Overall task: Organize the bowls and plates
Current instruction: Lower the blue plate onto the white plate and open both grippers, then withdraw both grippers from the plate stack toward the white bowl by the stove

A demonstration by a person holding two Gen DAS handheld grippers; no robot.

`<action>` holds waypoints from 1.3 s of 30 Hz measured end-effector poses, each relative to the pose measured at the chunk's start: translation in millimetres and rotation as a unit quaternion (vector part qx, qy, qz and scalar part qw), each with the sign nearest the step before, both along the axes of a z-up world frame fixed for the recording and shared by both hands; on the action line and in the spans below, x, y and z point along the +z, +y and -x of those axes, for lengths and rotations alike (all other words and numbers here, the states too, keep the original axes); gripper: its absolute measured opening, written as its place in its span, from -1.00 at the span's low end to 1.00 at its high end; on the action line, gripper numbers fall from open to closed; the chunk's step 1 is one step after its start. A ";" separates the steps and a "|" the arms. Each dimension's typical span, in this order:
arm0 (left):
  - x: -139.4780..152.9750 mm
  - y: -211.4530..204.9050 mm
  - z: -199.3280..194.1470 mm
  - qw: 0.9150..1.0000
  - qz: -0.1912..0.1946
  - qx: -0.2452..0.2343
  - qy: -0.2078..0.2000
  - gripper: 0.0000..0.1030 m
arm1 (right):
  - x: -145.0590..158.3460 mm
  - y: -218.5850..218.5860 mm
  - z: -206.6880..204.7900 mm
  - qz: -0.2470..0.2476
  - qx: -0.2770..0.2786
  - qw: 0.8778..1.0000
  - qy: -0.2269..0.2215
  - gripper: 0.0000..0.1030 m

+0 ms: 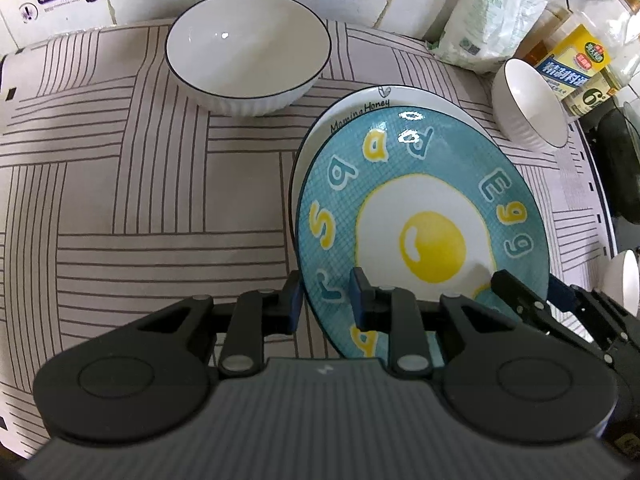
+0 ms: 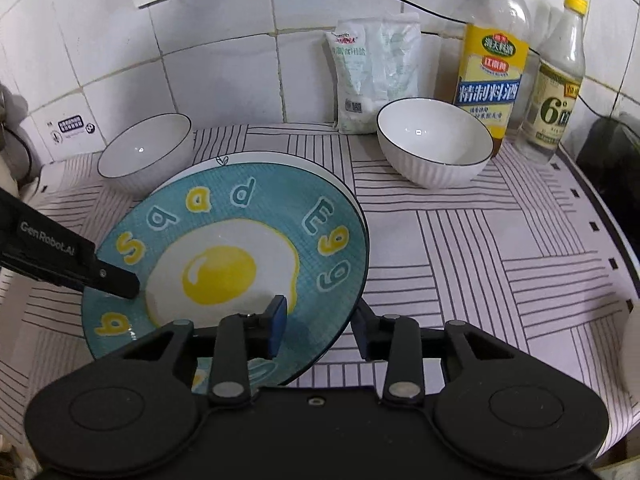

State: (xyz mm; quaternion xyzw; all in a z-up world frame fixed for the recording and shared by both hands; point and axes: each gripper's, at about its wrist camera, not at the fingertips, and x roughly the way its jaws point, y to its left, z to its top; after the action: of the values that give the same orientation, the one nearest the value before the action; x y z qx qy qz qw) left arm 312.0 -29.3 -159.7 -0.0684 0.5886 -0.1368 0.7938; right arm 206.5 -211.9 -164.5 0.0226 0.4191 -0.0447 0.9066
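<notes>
my left gripper (image 1: 325, 300) straddles the near-left rim of the blue egg plate (image 1: 424, 216), one pad under the rim and one over it; the gap looks narrow, but i cannot tell whether the pads actually press on the rim. my right gripper (image 2: 320, 328) sits at the plate's near-right edge with its jaws spread: the left pad lies over the plate's face, the right pad stands clear just outside the rim, so nothing is pinched there. the blue plate rests on top of a white plate (image 1: 360, 106) lettered along its rim, only a crescent of it showing at the far side. both lie on the striped table cover (image 1: 140, 184). a large white bowl (image 1: 248, 52) with a dark rim stands behind the plates to the left, apart from them. a smaller white bowl (image 2: 434, 140) stands to the right near the tiled wall, in front of a yellow-labelled bottle (image 2: 492, 64), a clear bottle (image 2: 558, 80) and a white pouch (image 2: 372, 76).
</notes>
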 end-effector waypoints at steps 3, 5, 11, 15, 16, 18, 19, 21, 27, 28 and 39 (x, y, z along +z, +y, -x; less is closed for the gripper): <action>0.7 -1.9 -0.1 1.000 -0.011 -0.003 -0.010 -0.52 | -1.8 0.8 -1.9 0.008 0.003 1.000 -0.001 -0.18; 1.3 -3.1 0.1 1.000 -0.019 -0.003 -0.014 -0.52 | -3.0 0.4 -3.0 0.011 0.005 1.000 -0.005 -0.18; 7.7 -5.5 5.3 0.998 -0.049 -0.001 -0.035 -0.50 | -3.6 -3.2 -1.2 0.037 0.011 0.999 -0.023 -0.18; 22.1 -11.8 16.3 0.997 -0.059 -0.015 -0.052 -0.44 | 8.5 -9.8 13.8 0.024 0.019 0.999 -0.041 -0.18; 26.5 -13.9 19.6 0.997 -0.059 -0.020 -0.055 -0.37 | 12.6 -11.6 17.9 0.025 0.020 0.998 -0.045 -0.18; 34.9 -17.9 26.5 0.996 -0.060 -0.030 -0.060 -0.31 | 21.3 -15.2 27.0 0.026 0.024 0.998 -0.052 -0.18; 39.9 -20.9 30.6 0.995 -0.061 -0.037 -0.063 -0.27 | 24.9 -16.8 31.2 0.026 0.025 0.998 -0.055 -0.18; 49.3 -25.6 37.1 0.995 -0.059 -0.049 -0.069 -0.19 | 33.1 -20.0 39.6 0.025 0.026 0.998 -0.059 -0.18; 83.5 -33.3 62.4 0.993 -0.034 -0.073 -0.083 0.16 | 61.7 -29.8 68.4 0.010 0.029 0.997 -0.069 -0.18; 88.5 -34.3 67.0 0.993 -0.030 -0.076 -0.086 0.22 | 66.9 -31.8 74.2 0.004 0.029 0.997 -0.072 -0.18; 125.5 -43.7 116.8 0.988 -0.047 -0.094 -0.115 0.56 | 103.6 -51.1 141.7 -0.015 0.029 0.994 -0.105 -0.02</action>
State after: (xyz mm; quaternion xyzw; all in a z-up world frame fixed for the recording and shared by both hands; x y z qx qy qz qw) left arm 195.2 -72.9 -34.2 0.0406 0.5029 -0.1899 0.8422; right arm 64.8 -263.0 -60.9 0.0285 0.3231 -0.0096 0.9459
